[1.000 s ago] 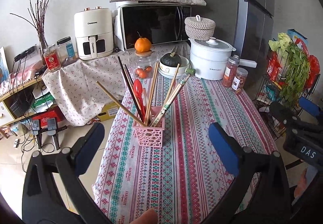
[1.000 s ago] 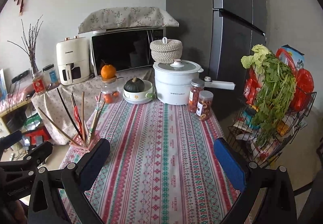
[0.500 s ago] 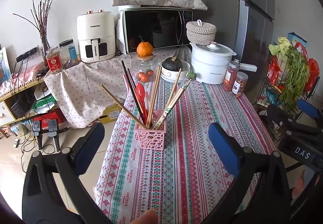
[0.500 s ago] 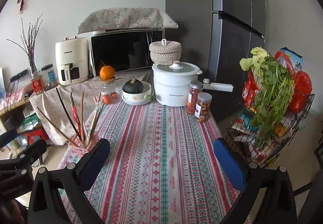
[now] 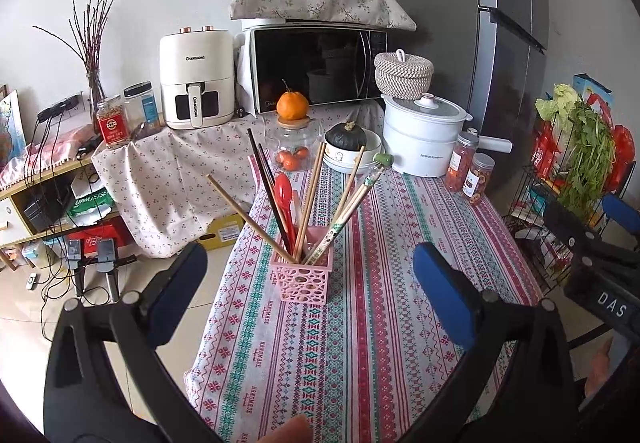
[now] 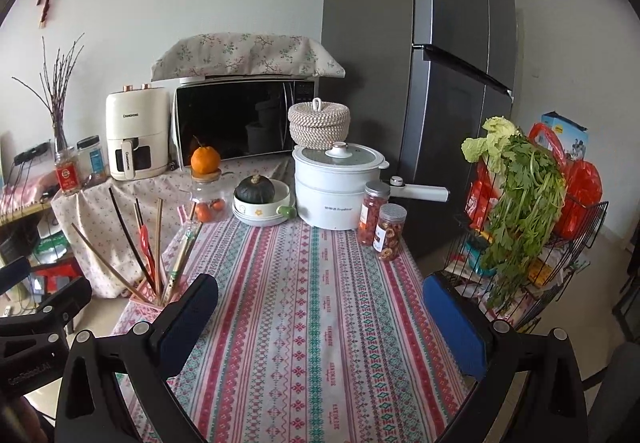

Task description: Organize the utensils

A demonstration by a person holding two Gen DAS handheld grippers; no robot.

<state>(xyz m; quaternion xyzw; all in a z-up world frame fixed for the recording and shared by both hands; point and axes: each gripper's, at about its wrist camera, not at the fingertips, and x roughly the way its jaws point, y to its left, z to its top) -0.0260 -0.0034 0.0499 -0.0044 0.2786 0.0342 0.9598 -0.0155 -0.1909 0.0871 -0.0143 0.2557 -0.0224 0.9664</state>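
Observation:
A pink perforated holder [image 5: 301, 278] stands on the patterned tablecloth [image 5: 360, 323] and holds several chopsticks [image 5: 310, 195] and a red spoon [image 5: 285, 192], all upright and fanned out. My left gripper [image 5: 306, 285] is open and empty, a little in front of the holder. In the right wrist view the holder [image 6: 146, 297] and its chopsticks [image 6: 158, 243] sit at the table's left edge. My right gripper [image 6: 320, 317] is open and empty over the middle of the cloth, to the right of the holder.
At the table's far end stand a white pot [image 5: 422, 141], a bowl with a dark squash [image 5: 346, 147], a glass jar [image 5: 294, 149] topped by an orange, and two snack jars [image 6: 382, 221]. A wire rack of greens [image 6: 520, 211] is on the right, a fridge [image 6: 440, 83] behind.
Both grippers have drawn back and risen a little, so the table and holder look farther and lower. Both stayed open. Nothing on the table moved.

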